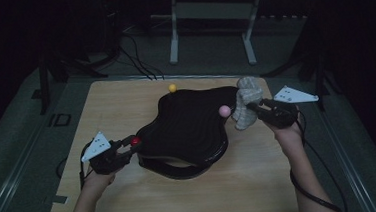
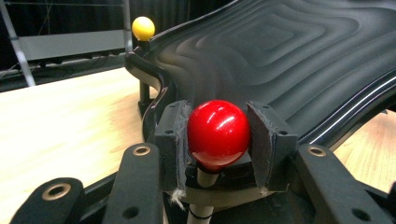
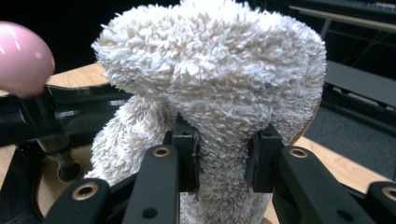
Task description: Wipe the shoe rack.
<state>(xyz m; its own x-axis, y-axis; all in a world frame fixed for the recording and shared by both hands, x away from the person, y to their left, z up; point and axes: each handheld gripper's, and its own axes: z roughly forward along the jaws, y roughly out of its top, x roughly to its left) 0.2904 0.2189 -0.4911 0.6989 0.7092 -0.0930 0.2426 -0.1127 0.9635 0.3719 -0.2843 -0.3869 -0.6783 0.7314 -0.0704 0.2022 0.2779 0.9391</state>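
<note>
A black wavy board [image 1: 187, 128] with ridged contours lies in the middle of the wooden table [image 1: 132, 200], tilted on its frame. Three ball knobs stick out of it: red [image 1: 135, 140], yellow [image 1: 172, 87] and pink [image 1: 223, 111]. My left gripper [image 1: 128, 145] is shut on the red knob [image 2: 217, 133], its pads pressing both sides of the ball. My right gripper [image 1: 252, 106] is shut on a fluffy cream cloth [image 1: 246, 102], which hangs bunched beside the pink knob [image 3: 21, 56]. The cloth [image 3: 215, 88] bulges above the right jaws, and the yellow knob [image 2: 143, 28] stands far off.
The table's bare wood lies in front of the board and at the left. Metal stand legs [image 1: 173, 37] and cables [image 1: 137, 59] sit on the dark floor beyond the far edge. Cables trail from both grippers off the near edge.
</note>
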